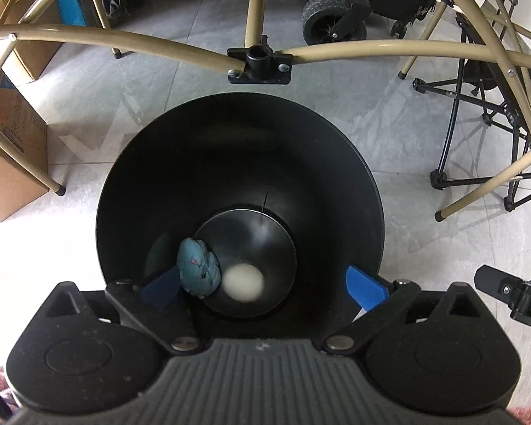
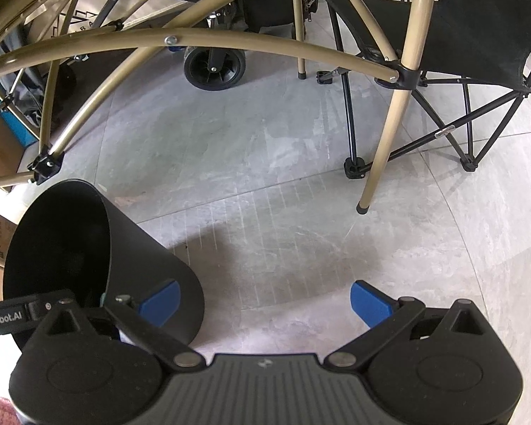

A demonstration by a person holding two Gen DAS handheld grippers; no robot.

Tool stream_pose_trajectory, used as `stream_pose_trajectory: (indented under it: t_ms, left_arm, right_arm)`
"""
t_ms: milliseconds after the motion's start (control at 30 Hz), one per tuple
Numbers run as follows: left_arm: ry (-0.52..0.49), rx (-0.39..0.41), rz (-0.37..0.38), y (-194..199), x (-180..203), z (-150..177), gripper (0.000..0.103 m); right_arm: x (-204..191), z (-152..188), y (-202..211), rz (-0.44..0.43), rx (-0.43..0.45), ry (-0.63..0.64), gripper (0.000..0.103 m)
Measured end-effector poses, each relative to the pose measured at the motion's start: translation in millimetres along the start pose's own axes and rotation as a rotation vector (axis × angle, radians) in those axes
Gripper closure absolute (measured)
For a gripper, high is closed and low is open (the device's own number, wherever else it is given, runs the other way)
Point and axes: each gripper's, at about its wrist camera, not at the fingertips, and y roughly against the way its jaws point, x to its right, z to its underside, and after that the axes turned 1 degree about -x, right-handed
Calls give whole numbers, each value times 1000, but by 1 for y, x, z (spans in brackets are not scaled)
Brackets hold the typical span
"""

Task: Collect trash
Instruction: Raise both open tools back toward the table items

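I look straight down into a black round bin (image 1: 230, 148) in the left wrist view. On its bottom lies a crumpled light-blue piece of trash (image 1: 199, 265), and beside it a white roundish piece (image 1: 243, 282) shows blurred. My left gripper (image 1: 262, 287) hangs over the bin's mouth, open, with nothing pressed between its blue pads. The right wrist view shows the bin (image 2: 141, 248) at lower left. My right gripper (image 2: 265, 301) stands open and empty over bare floor just right of it. Part of the left gripper (image 2: 17, 313) shows at that view's left edge.
Tan metal frame tubes (image 1: 131, 40) and legs (image 2: 389, 134) arch over the grey tiled floor (image 2: 265, 163). A black folding chair (image 2: 478, 35) stands at the right, cardboard boxes (image 1: 7, 141) at the left, and a wheeled cart (image 1: 327, 17) behind.
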Motion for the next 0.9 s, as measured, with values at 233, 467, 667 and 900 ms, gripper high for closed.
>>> stream_pose_trajectory:
  t_ms: [233,467,667,900]
  left_arm:
    - [-1,3,-1,2,0,1,1]
    - [-5,16,2,6,-1,2,1]
    - [-15,55,8,19,-3,4,1]
    - [-28,143,9,45,-7,9,1]
  right_arm:
    - [-2,0,0,-4,-1,5,0]
    - [-5,1,1,-9,1,8,0]
    - [-8,1,8,-26,18,18,0]
    - [-15,1,22,-46,51,41,0]
